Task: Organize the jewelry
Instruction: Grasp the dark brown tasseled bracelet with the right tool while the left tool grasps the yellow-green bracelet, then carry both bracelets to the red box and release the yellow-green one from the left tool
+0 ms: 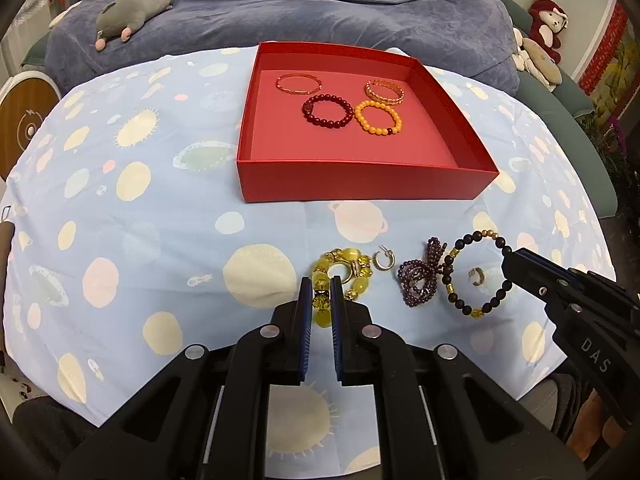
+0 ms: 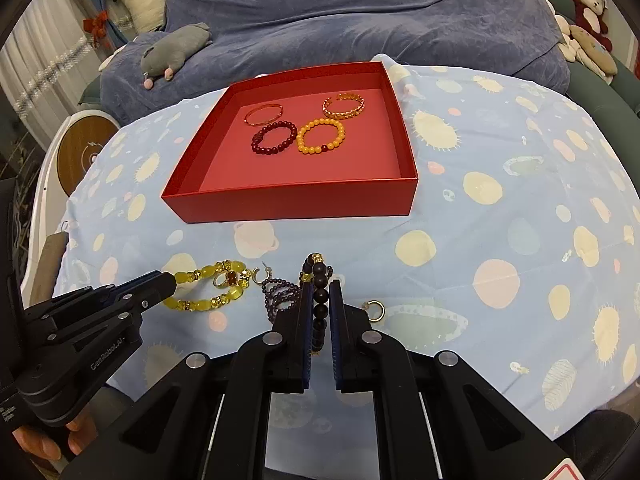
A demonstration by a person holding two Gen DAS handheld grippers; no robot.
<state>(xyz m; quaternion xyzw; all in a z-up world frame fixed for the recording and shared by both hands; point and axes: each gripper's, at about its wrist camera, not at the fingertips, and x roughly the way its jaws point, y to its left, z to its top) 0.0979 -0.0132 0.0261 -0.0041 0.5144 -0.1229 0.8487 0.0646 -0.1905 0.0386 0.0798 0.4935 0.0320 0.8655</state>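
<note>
The left tool (image 1: 321, 292) is clamped on the yellow bead bracelet (image 1: 344, 276), which lies near the front edge of the surface (image 1: 160, 240), a round top under a pale blue planet-print cloth. Just right of that bracelet sits a silver hoop earring (image 1: 384, 259), then a tangle of purple beads (image 1: 420, 280), touching the black bead bracelet (image 2: 320, 300). The right tool (image 2: 321, 292) is closed on that black bracelet at its right side; a second hoop earring (image 1: 477, 276) lies inside its loop in the left wrist view. Toward the back edge stands the red box (image 1: 360, 184), holding 4 bracelets: a thin gold bangle (image 1: 299, 83), a dark red bead bracelet (image 1: 326, 112), an orange bead bracelet (image 1: 378, 117) and a gold chain cuff (image 1: 385, 90).
</note>
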